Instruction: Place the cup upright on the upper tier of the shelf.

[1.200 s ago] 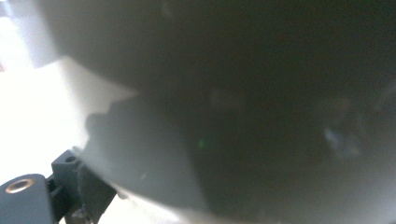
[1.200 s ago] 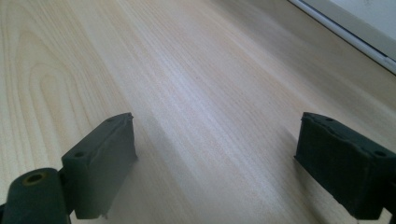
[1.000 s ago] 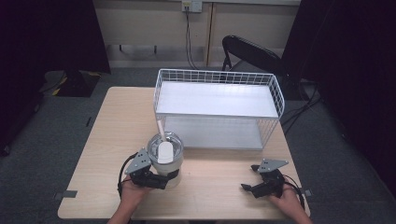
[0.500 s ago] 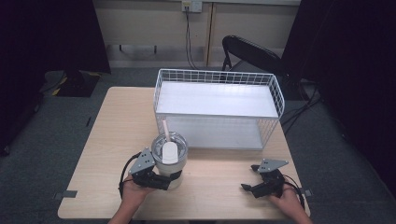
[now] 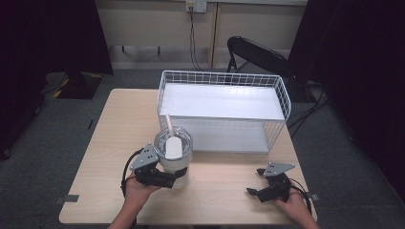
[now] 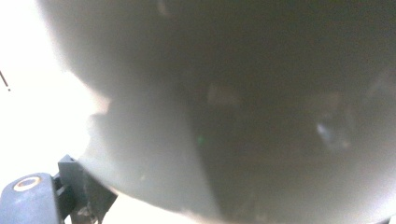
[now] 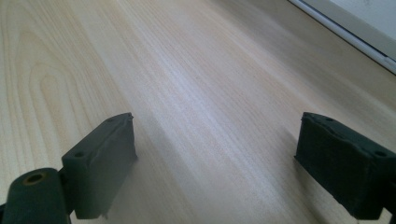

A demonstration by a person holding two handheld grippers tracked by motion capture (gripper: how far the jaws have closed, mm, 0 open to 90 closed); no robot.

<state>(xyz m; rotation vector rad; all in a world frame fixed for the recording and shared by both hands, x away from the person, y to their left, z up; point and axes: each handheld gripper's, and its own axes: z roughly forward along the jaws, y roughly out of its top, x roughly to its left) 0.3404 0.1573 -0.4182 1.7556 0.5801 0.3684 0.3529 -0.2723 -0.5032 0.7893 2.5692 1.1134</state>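
Gripping grey tumbler [image 5: 173, 155] near table's [image 5: 110, 143] front-left, left gripper [image 5: 165, 179] clamped round its body; clear lid, white straw. Right gripper [image 5: 255, 188] low over bare wood, jaws wide, empty. White wire basket [image 5: 282, 98] behind tumbler.

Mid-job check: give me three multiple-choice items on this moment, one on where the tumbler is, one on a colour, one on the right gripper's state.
1. Where is the tumbler?
A. inside the wire basket
B. on the table in front of the basket, at the left gripper
C. by the right gripper

2. What colour is the wire basket?
A. white
B. red
C. black

3. How are the right gripper's jaws?
A. shut on the tumbler
B. shut on nothing
C. apart with bare table between them

Answers: 1 B, the high view shows it at the left gripper. 2 A, its wires are white. 3 C, the right gripper view shows wood between the jaws.
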